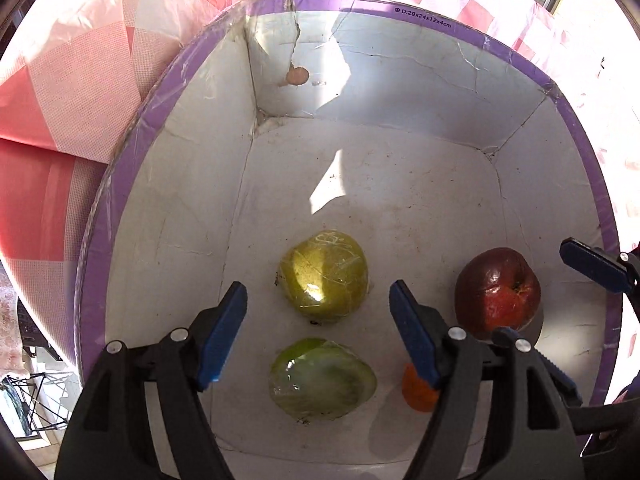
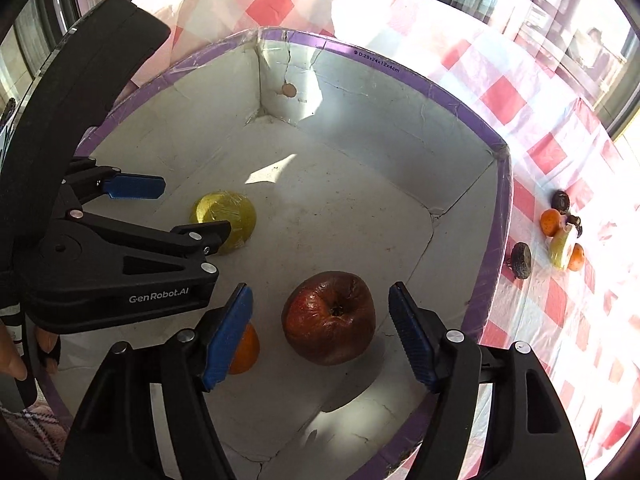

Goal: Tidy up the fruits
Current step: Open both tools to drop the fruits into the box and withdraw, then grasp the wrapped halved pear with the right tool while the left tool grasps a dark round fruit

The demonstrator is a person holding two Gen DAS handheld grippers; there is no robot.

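A white box with a purple rim (image 1: 400, 6) (image 2: 496, 208) holds the fruit. In the left wrist view my left gripper (image 1: 318, 286) hangs open over two wrapped fruits: a yellow-green one (image 1: 324, 276) just past its tips and a paler green one (image 1: 322, 378) lower between the pads, neither touched. An orange (image 1: 418, 394) (image 2: 245, 350) lies partly hidden behind a pad. In the right wrist view a dark red apple (image 2: 330, 318) (image 1: 498, 288) rests on the box floor between the open pads of my right gripper (image 2: 320, 288), with gaps on both sides.
On the red-and-white checked tablecloth (image 2: 560, 320) right of the box lie several small fruits: oranges (image 2: 551, 222), a dark round one (image 2: 521, 260) and a yellowish piece (image 2: 562, 246). The far half of the box floor is bare. A hand (image 2: 12, 360) shows at the left edge.
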